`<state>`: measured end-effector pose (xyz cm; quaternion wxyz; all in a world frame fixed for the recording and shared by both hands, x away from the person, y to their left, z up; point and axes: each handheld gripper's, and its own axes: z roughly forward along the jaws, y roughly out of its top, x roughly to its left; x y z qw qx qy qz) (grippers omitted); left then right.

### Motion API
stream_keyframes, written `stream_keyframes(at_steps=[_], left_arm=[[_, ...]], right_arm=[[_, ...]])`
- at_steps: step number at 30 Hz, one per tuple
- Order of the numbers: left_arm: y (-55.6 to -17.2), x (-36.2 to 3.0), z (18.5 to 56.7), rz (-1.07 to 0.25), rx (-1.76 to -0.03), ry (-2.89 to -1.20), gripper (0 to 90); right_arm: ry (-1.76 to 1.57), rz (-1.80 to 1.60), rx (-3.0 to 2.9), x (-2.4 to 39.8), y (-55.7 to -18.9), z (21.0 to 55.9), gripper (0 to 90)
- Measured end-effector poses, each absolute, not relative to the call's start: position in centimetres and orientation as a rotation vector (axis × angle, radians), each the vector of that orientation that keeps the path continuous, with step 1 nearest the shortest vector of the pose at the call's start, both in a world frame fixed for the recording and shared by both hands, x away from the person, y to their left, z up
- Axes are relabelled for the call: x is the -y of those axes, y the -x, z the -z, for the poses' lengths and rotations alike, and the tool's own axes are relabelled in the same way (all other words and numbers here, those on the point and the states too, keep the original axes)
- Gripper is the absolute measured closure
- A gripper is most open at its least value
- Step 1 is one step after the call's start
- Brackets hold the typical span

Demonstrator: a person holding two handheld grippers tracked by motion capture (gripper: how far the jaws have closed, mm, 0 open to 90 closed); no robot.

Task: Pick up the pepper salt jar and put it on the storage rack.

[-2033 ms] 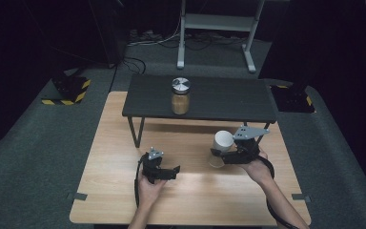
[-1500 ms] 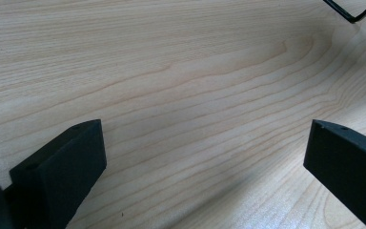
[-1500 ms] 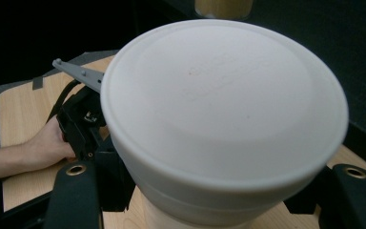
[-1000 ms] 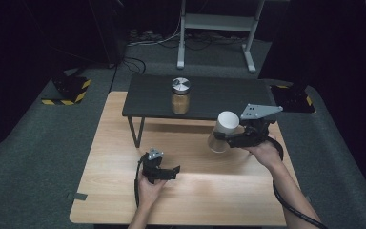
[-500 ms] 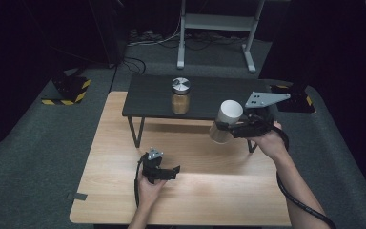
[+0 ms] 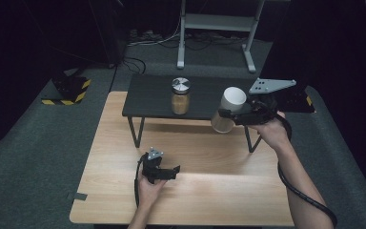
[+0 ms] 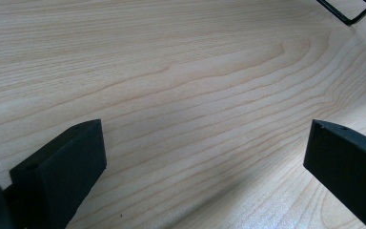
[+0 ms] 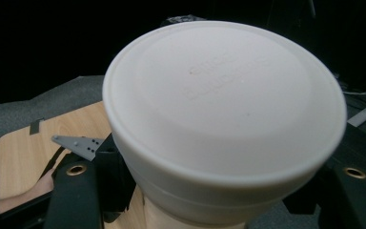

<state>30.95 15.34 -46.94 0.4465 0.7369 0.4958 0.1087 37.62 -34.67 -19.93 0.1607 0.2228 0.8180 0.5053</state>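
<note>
- The right gripper [image 6: 231, 114] clamps a white-lidded jar [image 6: 228, 110] and holds it tilted in the air at the front right edge of the black shelf [image 6: 147, 98].
- In the right gripper view the lid [image 8: 224, 102] sits between the jaws; the grip appears to be on the jar body below the lid, though the contact points are hidden.
- A second jar [image 6: 180, 95] with a metal lid stands upright on the shelf, well apart from the held one.
- The left gripper [image 6: 169, 171] rests on the table [image 6: 219, 200], jaws spread and empty.
- Risk: the jar base may strike the shelf edge if brought in too low.
- Risk: the tilt may cause tipping on release, or a slip through the pads.
</note>
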Motion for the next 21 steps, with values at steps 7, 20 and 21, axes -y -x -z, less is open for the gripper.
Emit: stream_keyframes(at_steps=[7,20,21], left_arm=[[-30.9,-15.4,47.0,-0.266,-1.230,-1.820,0.8],[-30.9,-15.5,47.1,-0.262,-1.228,-1.811,0.8],[-30.9,-15.5,47.1,-0.262,-1.228,-1.811,0.8]], right_arm=[[-0.689,-1.417,-2.308,34.0,-38.5,19.4,34.7],[-0.793,-1.347,-2.246,32.0,-39.8,19.3,34.7],[-0.793,-1.347,-2.246,32.0,-39.8,19.3,34.7]])
